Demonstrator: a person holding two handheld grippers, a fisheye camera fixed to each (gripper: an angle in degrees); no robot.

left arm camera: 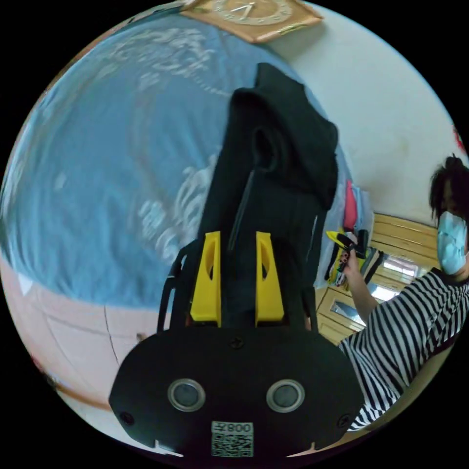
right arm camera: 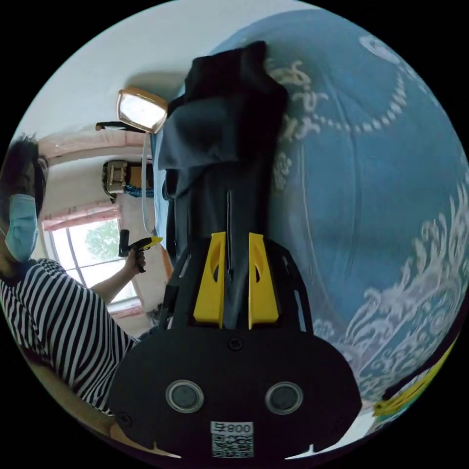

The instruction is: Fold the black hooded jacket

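both grippers hold the black hooded jacket up above the blue patterned bedspread [left arm camera: 107, 161]. the left gripper [left arm camera: 237, 281] has its yellow fingers [left arm camera: 207, 281] pinching a fold of the black hooded jacket [left arm camera: 283, 146]. the right gripper [right arm camera: 236, 283] pinches the jacket beside its zipper [right arm camera: 228, 220]. a person's striped sleeve [right arm camera: 53, 322] is beside the jacket.

Blue patterned bedspread [left arm camera: 107, 161], white wall [left arm camera: 386, 97], bright window [right arm camera: 93, 254].
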